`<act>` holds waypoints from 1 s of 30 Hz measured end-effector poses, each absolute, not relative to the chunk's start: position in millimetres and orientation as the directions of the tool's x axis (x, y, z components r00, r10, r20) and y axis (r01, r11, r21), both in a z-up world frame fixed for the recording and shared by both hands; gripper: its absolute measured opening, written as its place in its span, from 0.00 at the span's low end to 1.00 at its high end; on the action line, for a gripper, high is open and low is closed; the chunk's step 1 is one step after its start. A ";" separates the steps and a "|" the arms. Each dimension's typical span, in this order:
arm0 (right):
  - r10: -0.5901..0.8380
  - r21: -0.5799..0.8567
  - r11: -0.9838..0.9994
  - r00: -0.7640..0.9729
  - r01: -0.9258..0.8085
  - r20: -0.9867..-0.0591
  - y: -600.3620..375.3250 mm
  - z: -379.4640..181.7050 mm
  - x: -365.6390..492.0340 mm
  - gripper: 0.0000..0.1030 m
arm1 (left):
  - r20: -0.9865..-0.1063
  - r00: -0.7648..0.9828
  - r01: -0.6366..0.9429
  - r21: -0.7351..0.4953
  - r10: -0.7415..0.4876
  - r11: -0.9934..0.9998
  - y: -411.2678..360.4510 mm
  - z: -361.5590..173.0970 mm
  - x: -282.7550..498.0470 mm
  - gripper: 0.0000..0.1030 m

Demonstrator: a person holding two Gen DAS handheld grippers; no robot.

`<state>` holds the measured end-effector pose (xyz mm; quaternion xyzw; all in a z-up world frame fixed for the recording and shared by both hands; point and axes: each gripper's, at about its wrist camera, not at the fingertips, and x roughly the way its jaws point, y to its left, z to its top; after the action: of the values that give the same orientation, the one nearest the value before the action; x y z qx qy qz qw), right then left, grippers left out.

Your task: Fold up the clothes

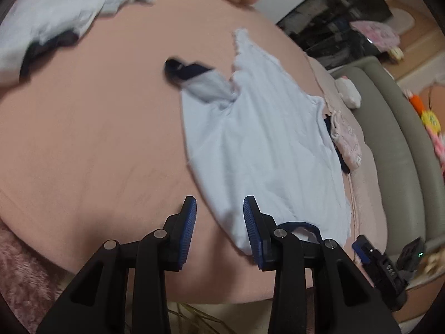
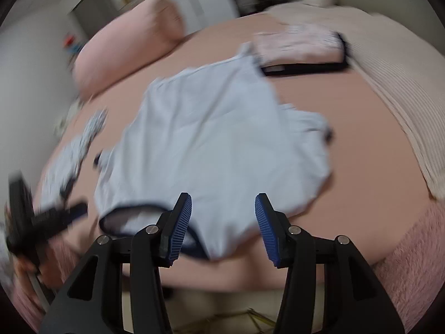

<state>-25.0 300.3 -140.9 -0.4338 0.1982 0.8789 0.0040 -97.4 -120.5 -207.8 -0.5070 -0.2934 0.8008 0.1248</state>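
A pale blue T-shirt (image 1: 258,144) with a dark navy collar lies spread on the pink bed sheet (image 1: 91,139). It also shows in the right wrist view (image 2: 217,136), collar (image 2: 130,208) nearest me. One sleeve with a navy cuff (image 1: 183,69) sticks out to the left. My left gripper (image 1: 219,222) is open and empty just above the shirt's near edge by the collar. My right gripper (image 2: 224,222) is open and empty over the shirt's near shoulder edge. The right gripper also shows at the left wrist view's lower right (image 1: 378,261).
A heap of pale clothes (image 1: 55,19) lies at the far left. A folded pink patterned garment (image 2: 303,47) on a dark one sits at the far right of the bed. A pink pillow (image 2: 130,39) lies at the head. A fuzzy pink blanket (image 2: 411,253) edges the bed.
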 end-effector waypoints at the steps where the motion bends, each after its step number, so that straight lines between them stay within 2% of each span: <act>1: -0.158 0.348 -0.914 -0.605 -0.209 -0.780 306.3 -146.7 -27.3 0.49 | -0.730 -0.434 0.102 -0.622 0.528 -0.776 -117.7 -215.0 -99.0 0.36; 3: -0.136 0.321 -0.905 -0.525 -0.280 -0.840 316.4 -167.6 -34.2 0.49 | -0.722 -0.408 0.093 -0.642 0.559 -0.761 -106.9 -223.3 -100.8 0.36; 5: -0.154 0.335 -0.888 -0.481 -0.316 -0.863 321.5 -184.5 -38.8 0.49 | -0.745 -0.408 0.059 -0.598 0.527 -0.799 -90.6 -223.9 -104.3 0.36; 8: -0.152 0.329 -0.896 -0.490 -0.298 -0.858 316.2 -187.8 -47.2 0.62 | -0.763 -0.430 0.023 -0.544 0.483 -0.839 -74.4 -223.8 -108.1 0.33; 9: -0.134 0.304 -0.909 -0.489 -0.286 -0.862 311.8 -188.7 -50.5 0.62 | -0.779 -0.438 0.011 -0.503 0.448 -0.864 -70.4 -221.7 -108.3 0.26; 10: -0.116 0.278 -0.920 -0.489 -0.274 -0.865 307.3 -189.7 -53.8 0.59 | -0.794 -0.447 0.000 -0.461 0.412 -0.887 -66.5 -219.6 -108.6 0.17; 11: -0.086 0.239 -0.935 -0.486 -0.261 -0.870 302.4 -189.5 -54.9 0.55 | -0.806 -0.455 -0.010 -0.420 0.378 -0.908 -62.8 -217.6 -108.6 0.15; 13: -0.016 0.144 -0.962 -0.480 -0.232 -0.877 292.3 -188.1 -54.6 0.32 | -0.820 -0.461 -0.022 -0.371 0.339 -0.928 -60.0 -214.1 -103.6 0.13; 14: -0.026 0.145 -0.965 -0.473 -0.216 -0.881 290.4 -185.3 -54.7 0.24 | -0.825 -0.458 -0.026 -0.360 0.331 -0.933 -65.7 -212.1 -100.5 0.13; 15: -0.060 0.170 -0.965 -0.462 -0.201 -0.885 290.0 -181.5 -54.8 0.11 | -0.824 -0.454 -0.027 -0.367 0.339 -0.930 -68.8 -210.8 -99.8 0.13; 16: -0.068 0.181 -0.962 -0.466 -0.202 -0.882 290.9 -177.2 -53.8 0.09 | -0.823 -0.449 -0.028 -0.375 0.347 -0.927 -71.9 -209.4 -99.1 0.13; 17: -0.064 0.185 -0.960 -0.476 -0.211 -0.877 292.4 -172.6 -52.1 0.09 | -0.822 -0.444 -0.027 -0.386 0.357 -0.922 -75.2 -208.3 -98.6 0.13; 19: -0.072 0.201 -0.950 -0.456 -0.241 -0.887 296.1 -171.6 -52.5 0.11 | -0.792 -0.429 0.006 -0.483 0.434 -0.875 -87.4 -209.8 -101.3 0.13; 21: -0.141 0.287 -0.914 -0.441 -0.286 -0.886 305.5 -172.2 -55.8 0.13 | -0.764 -0.426 0.045 -0.553 0.485 -0.832 -97.8 -212.8 -102.9 0.14; 23: -0.179 0.338 -0.882 -0.431 -0.328 -0.885 312.2 -174.4 -56.5 0.26 | -0.748 -0.421 0.078 -0.592 0.512 -0.802 -105.5 -217.6 -103.9 0.15; 24: -0.184 0.349 -0.868 -0.424 -0.354 -0.887 314.3 -176.0 -55.5 0.29 | -0.752 -0.408 0.085 -0.597 0.518 -0.798 -105.9 -221.9 -104.0 0.16; 29: -0.202 0.350 -0.853 -0.373 -0.388 -0.906 303.7 -186.4 -56.4 0.31 | -0.773 -0.359 0.079 -0.583 0.523 -0.809 -87.7 -226.7 -109.8 0.19; 30: -0.186 0.326 -0.871 -0.368 -0.367 -0.911 298.1 -185.4 -58.1 0.36 | -0.799 -0.332 0.059 -0.548 0.502 -0.834 -82.5 -225.1 -108.3 0.20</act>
<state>-58.1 298.1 -185.4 -0.5590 0.2474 0.7893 0.0574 -108.3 -82.5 -225.1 -0.5600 -0.2502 0.7768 0.1425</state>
